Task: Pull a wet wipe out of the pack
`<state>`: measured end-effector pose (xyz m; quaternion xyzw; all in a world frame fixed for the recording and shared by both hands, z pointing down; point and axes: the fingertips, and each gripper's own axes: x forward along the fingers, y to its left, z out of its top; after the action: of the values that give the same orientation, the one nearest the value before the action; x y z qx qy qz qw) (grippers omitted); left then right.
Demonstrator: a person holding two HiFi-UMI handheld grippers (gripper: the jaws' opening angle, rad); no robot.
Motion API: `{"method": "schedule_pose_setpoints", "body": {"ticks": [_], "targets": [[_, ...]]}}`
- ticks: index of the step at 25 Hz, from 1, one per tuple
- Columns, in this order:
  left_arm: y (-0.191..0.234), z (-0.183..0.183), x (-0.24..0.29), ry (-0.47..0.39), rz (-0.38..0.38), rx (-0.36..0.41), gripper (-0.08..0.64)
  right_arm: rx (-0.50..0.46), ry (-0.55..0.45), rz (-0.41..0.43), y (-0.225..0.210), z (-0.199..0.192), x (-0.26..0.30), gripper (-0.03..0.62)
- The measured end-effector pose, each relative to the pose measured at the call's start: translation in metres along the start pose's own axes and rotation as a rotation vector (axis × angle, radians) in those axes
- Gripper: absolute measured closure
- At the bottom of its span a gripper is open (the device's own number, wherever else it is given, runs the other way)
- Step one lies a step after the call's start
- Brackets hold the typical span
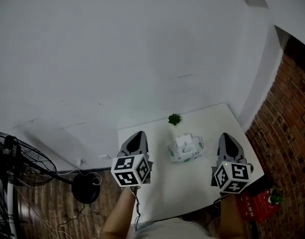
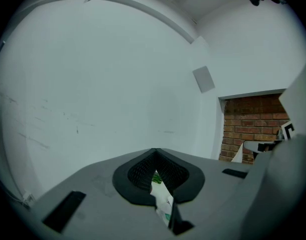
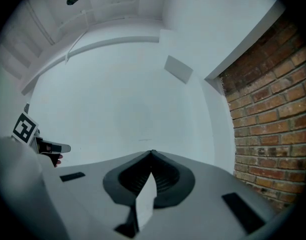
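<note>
The wet wipe pack (image 1: 186, 150), white with green print and a wipe standing up from its top, lies in the middle of a small white table (image 1: 192, 183). My left gripper (image 1: 138, 134) hovers to the pack's left and my right gripper (image 1: 226, 136) to its right, both apart from it. Each has its jaws shut with nothing between them. In the left gripper view the tips meet (image 2: 154, 150), and a sliver of the pack (image 2: 163, 200) shows through the slot below. In the right gripper view the tips (image 3: 152, 152) also meet; only a white sliver shows below.
A small green plant (image 1: 174, 119) stands at the table's far edge behind the pack. A floor fan (image 1: 15, 161) and its round base (image 1: 85, 188) stand left on the wooden floor. A brick wall (image 1: 291, 123) and a red object (image 1: 256, 203) are on the right.
</note>
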<state>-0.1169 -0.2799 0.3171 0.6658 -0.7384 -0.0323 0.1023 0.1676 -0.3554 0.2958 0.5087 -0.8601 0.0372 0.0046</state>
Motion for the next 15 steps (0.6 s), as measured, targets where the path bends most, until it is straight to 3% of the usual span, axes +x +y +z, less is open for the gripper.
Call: {"method": "schedule_pose_setpoints", "body": {"ticks": [15], "targets": [[0.0017,-0.0066,0.0082,0.008,-0.005,-0.031,0.56,-0.021,-0.001,0.013,0.0038,0.0046,0.0058,0.591]]}}
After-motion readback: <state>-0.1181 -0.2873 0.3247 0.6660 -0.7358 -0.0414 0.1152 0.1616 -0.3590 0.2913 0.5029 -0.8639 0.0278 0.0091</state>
